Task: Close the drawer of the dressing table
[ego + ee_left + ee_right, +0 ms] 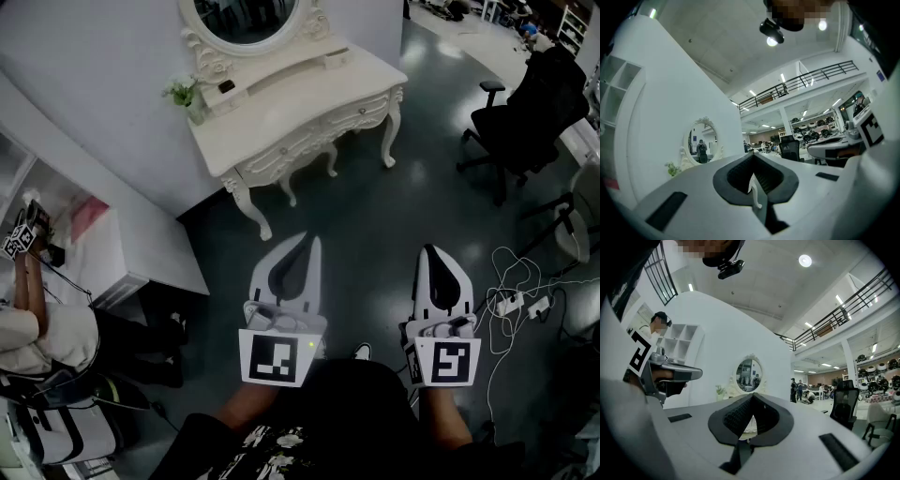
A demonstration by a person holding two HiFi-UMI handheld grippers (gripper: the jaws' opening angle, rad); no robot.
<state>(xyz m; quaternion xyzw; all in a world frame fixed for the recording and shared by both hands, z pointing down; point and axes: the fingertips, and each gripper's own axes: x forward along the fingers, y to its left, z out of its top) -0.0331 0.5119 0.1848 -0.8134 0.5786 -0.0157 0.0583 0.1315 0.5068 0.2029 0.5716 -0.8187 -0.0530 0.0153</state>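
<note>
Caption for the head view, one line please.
Shut, empty left gripper and right gripper held level, short of the dressing table.

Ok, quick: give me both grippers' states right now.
Left gripper: closed, jaws together, holding nothing.
Right gripper: closed, jaws together, holding nothing.

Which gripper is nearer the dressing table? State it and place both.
Left. The left gripper hangs just below the front legs of the dressing table in the head view; the right gripper is further off to the right, over dark floor.
</note>
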